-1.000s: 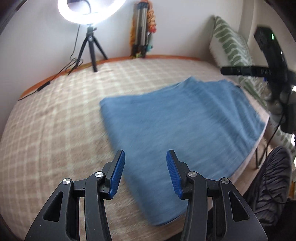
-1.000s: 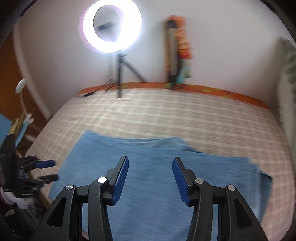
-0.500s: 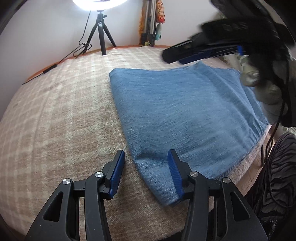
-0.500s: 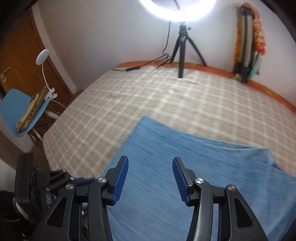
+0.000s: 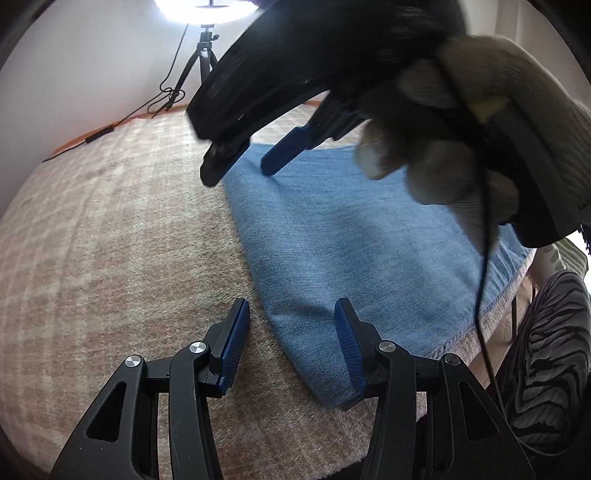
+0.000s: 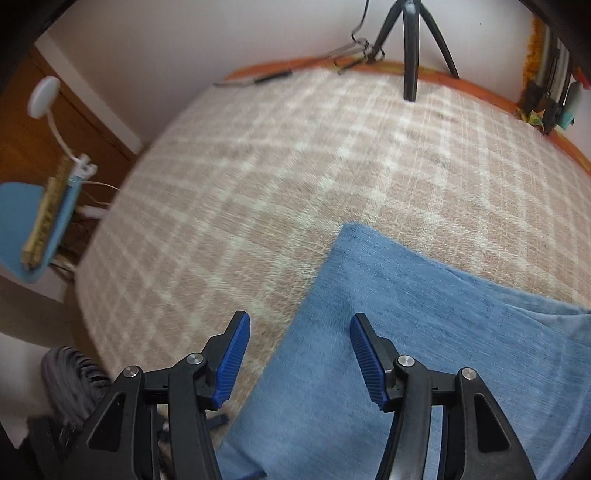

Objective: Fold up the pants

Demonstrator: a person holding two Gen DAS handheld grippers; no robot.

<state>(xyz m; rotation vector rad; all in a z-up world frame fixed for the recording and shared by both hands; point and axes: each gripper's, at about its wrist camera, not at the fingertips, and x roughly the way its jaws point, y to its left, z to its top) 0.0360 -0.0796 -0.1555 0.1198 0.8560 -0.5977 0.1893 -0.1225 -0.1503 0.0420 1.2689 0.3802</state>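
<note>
**Both grippers over the left edge of the folded pants**

The pants (image 5: 332, 236), blue denim folded into a broad flat panel, lie on the bed (image 5: 110, 240), which is covered by a beige checked blanket. In the left wrist view the cloth runs from the near edge of the bed up toward the middle, with a stitched hem along its right side close to the bed's edge.

The left gripper (image 5: 291, 317) hangs low over the pants' near left corner. Its jaws stand apart: the right one sits over the denim and the left one over the bare blanket, so the cloth's edge runs between them. The pads do not press on the fabric.

The right gripper (image 5: 240, 162) shows in the left wrist view, farther up the same edge, near the far left corner of the pants, held by a hand (image 5: 480, 122) in a light knit glove. A thin black cable hangs down from it. Its jaws have just been opening and stand apart; in its own view (image 6: 299, 328) the right jaw is over the denim and the left over the blanket, with the pants' edge passing between them and nothing clamped. Whether the tips touch the cloth cannot be told.

At the far wall stand a tripod (image 6: 410, 48) with a ring light (image 5: 207, 7). A blue chair (image 6: 26, 229) stands beside the bed.
</note>
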